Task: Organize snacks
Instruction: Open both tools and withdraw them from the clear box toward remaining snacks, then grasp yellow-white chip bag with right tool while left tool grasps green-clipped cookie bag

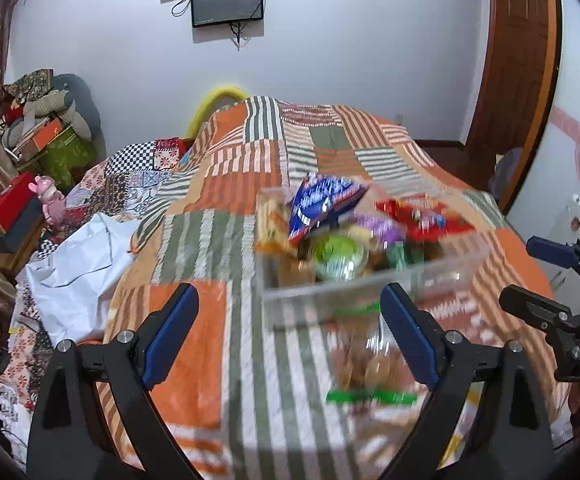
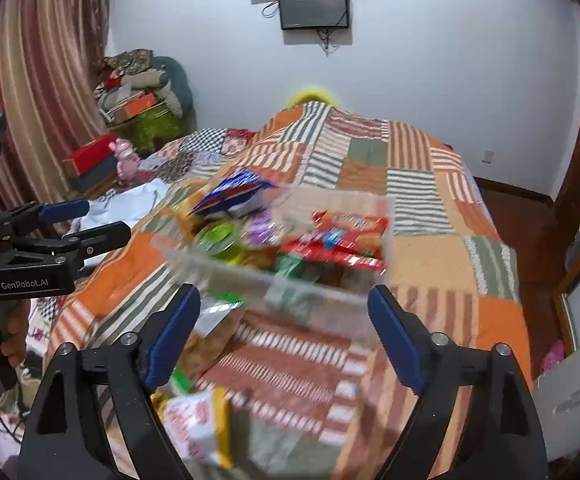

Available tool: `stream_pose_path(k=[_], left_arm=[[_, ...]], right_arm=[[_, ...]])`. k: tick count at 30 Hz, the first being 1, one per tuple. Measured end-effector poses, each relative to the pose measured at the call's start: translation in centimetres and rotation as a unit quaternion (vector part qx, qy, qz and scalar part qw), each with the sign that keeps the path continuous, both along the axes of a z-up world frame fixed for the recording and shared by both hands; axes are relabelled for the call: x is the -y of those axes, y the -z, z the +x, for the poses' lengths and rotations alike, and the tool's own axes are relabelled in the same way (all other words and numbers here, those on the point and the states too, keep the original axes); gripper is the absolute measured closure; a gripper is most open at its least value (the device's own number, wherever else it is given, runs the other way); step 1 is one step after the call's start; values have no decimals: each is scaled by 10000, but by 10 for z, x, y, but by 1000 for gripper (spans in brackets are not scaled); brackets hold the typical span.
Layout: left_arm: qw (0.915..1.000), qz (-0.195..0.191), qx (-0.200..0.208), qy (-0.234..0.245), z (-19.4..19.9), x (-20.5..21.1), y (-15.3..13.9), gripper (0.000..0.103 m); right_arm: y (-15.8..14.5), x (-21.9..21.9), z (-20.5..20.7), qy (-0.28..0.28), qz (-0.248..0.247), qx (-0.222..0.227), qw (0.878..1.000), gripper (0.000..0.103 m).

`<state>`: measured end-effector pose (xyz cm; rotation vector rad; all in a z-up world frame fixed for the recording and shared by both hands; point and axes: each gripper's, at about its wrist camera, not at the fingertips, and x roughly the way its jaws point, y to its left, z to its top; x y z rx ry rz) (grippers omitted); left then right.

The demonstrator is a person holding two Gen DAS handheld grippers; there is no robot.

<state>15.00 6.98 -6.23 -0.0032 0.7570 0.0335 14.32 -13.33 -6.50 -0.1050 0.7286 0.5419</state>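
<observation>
Clear bin [image 1: 370, 280] sits mid-bed on the striped quilt [image 1: 217, 240], already heaped: blue bag [image 1: 322, 200] sticking up at back, red pack [image 1: 422, 216] on its right side, green-lid cup [image 1: 338, 256] in the middle; all motion-blurred. Loose on the quilt, near side of the bin: a clear cookie bag [image 1: 370, 364] with green bands, and in the right view a white-yellow pack [image 2: 197, 424] nearer the camera. Cookie bag lies just ahead of the left gripper [image 1: 290, 336], offset toward its right finger, long axis running roughly away from the camera toward the bin. In the right view the same bag [image 2: 213, 332] sits by the left finger of the right gripper [image 2: 285, 336], off-centre. Both grippers spread wide, holding nothing. Left looks nearer and better lined up, so likely left takes the cookie bag, needs a small shift right to centre it. Bag looks crinkly and thin, may slip or fold. Task seems mostly done, two packs left out.
</observation>
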Motion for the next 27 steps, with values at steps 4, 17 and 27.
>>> stream_pose_path(k=[4,17,27], left_arm=[[10000,35,-70,22,-25,-2,8,10],[9991,-211,-377,48,-86,-8,53,10],[9972,-434,-614,19,-85,-8,77,10]], right_arm=[[14,-13,-21,-133,0,-76,9999,9],[67,-34,-48,-360,-121,-723,9967,8],[83,-35,-41,-225,-166,-868,9958,10]])
